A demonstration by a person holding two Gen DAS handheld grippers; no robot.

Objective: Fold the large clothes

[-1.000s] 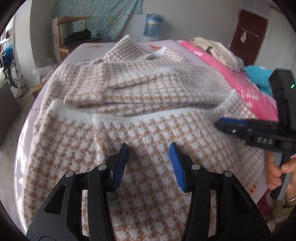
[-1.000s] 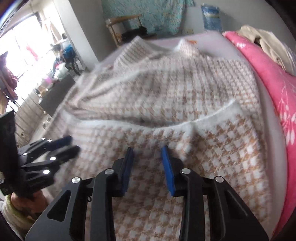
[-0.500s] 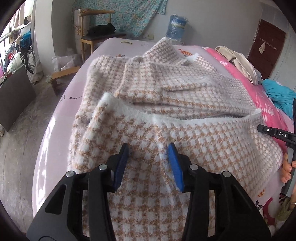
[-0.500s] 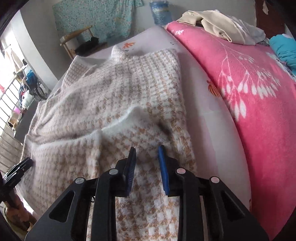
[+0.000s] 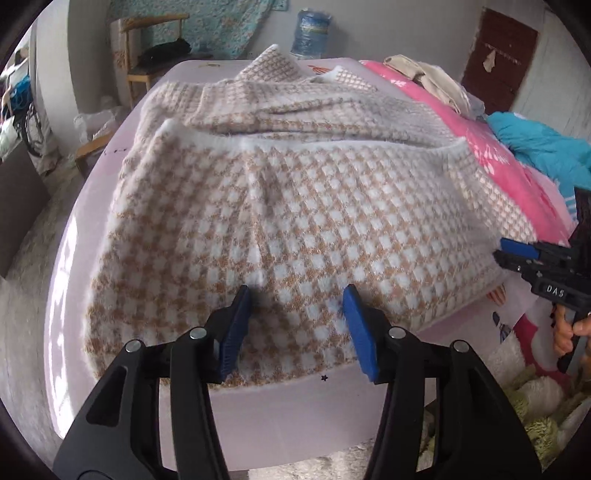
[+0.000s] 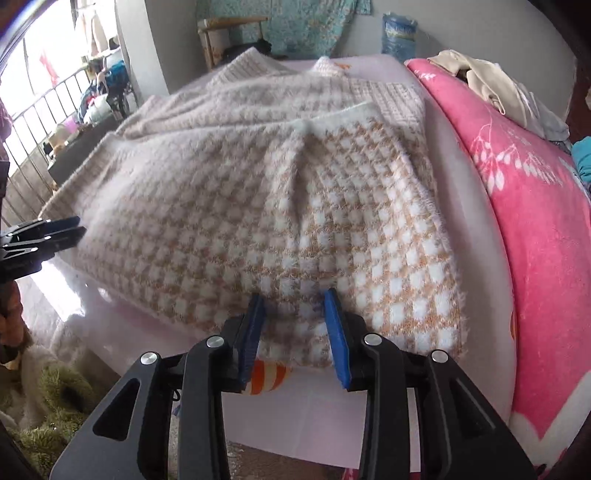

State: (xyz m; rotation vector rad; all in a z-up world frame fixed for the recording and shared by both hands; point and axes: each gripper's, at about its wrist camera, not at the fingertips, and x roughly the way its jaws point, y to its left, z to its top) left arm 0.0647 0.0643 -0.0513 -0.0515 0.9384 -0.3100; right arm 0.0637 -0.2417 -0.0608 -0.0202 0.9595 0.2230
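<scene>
Looking down past the right gripper (image 6: 293, 325), blue pads (image 6: 337, 339) spreading apart right over the near edge of a fuzzy tan-and-white checked sweater (image 6: 258, 206), not pinching it. Sweater folded over itself on a pale lilac bed sheet (image 6: 295, 417). Pink flowered blanket (image 6: 535, 229) along the right side, beige clothes (image 6: 487, 85) piled on it. Left gripper (image 6: 70, 228) poking in by the sweater's left edge. Water jug (image 6: 399, 33) by the back wall.

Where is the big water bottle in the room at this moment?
The water bottle stands at the far wall beyond the bed's far end, top centre in the left wrist view. The wooden chair is to its left, the checked garment in front.
</scene>
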